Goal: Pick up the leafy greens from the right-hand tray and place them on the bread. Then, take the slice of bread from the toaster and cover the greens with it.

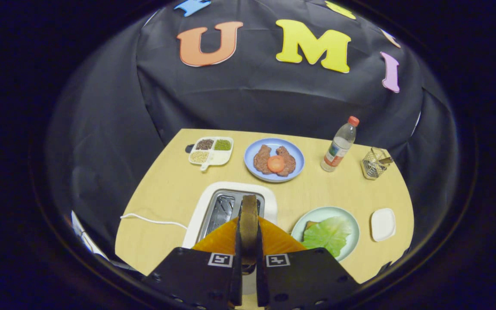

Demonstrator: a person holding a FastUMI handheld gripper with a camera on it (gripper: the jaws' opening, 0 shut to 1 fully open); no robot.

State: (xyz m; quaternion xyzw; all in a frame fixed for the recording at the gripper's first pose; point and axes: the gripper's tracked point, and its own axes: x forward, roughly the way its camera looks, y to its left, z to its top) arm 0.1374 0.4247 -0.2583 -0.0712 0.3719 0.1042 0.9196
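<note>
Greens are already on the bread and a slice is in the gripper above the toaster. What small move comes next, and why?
Probably carry the bread slice sideways toward the green plate. The gripper is shut on the slice, edge-on above the toaster, and the leafy green lies over the bottom bread, uncovered.

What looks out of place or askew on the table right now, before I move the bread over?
Nothing stands out. The gripper is shut on the bread slice, held upright over the toaster. The leafy greens already lie on the green plate, covering most of a bread slice there.
</note>
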